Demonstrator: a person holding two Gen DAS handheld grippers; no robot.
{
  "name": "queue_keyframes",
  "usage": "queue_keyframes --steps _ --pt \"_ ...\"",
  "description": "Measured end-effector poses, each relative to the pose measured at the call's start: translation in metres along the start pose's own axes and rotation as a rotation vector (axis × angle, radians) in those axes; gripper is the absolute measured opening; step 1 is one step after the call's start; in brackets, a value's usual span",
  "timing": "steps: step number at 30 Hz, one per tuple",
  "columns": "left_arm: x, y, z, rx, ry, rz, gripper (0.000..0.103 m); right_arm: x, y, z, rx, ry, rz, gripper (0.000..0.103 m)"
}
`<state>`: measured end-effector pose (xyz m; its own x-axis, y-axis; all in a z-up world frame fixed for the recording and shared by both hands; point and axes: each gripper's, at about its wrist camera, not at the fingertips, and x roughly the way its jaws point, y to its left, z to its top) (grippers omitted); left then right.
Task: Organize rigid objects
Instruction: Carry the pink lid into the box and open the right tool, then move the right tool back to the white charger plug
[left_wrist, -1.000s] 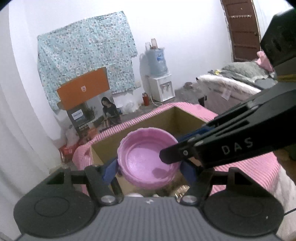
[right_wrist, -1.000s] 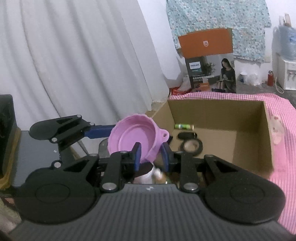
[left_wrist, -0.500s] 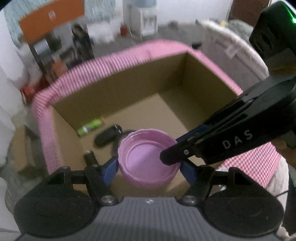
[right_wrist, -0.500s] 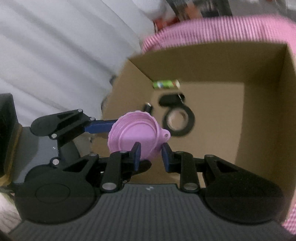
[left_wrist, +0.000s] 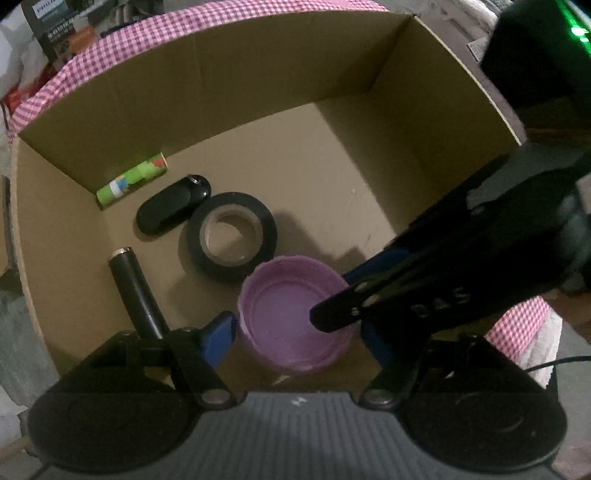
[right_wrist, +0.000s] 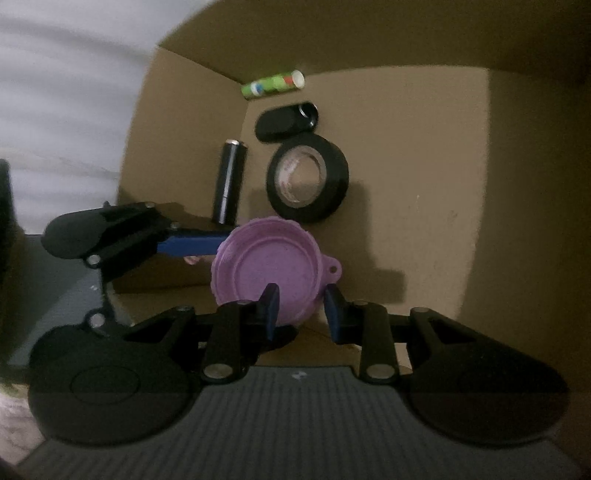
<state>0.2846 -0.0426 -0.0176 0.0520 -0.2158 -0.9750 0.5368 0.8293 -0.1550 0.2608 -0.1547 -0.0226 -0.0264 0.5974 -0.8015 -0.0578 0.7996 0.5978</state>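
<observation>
The purple lid (left_wrist: 295, 317) hangs low in the cardboard box (left_wrist: 258, 92), just below-right of the tape roll (left_wrist: 232, 242), between the left gripper (left_wrist: 295, 332) whose jaws have just widened and now stand slightly off its sides, and the right gripper (right_wrist: 301, 310), whose fingers straddle its rim loosely.

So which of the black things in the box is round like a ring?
The roll of black tape: a flat ring with a hole through its middle. The black tube and the black oval case beside it are long and solid.

L gripper (left_wrist: 295, 332) fingers just widening; R gripper (right_wrist: 301, 308) fingers parted, angled down
</observation>
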Motion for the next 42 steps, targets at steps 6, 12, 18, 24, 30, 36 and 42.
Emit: queue_keyframes --steps 6,12,18,24,30,36,42 --pt "-0.001 0.003 -0.001 -0.001 0.019 0.010 0.085 0.012 0.005 0.013 -0.010 0.054 0.008 0.031" --pt "-0.008 0.004 0.000 -0.003 -0.010 0.018 0.088 0.015 0.012 0.026 -0.012 0.043 0.034 0.036" --pt "-0.021 0.005 -0.006 -0.004 -0.048 0.033 0.089 0.010 0.011 0.040 0.012 -0.004 0.099 0.048" --pt "-0.044 0.005 -0.016 -0.012 -0.133 0.029 0.089 -0.046 0.003 0.041 0.036 -0.149 0.174 0.059" --pt "-0.085 -0.006 -0.034 -0.009 -0.281 0.029 0.090 -0.114 0.001 0.011 0.015 -0.340 0.219 0.065" --pt "-0.123 -0.036 -0.074 0.032 -0.456 0.021 0.093 -0.171 -0.002 -0.074 -0.045 -0.555 0.246 0.067" --pt "-0.125 -0.076 -0.127 0.088 -0.619 0.006 0.094 -0.173 -0.018 -0.163 -0.070 -0.736 0.166 0.067"
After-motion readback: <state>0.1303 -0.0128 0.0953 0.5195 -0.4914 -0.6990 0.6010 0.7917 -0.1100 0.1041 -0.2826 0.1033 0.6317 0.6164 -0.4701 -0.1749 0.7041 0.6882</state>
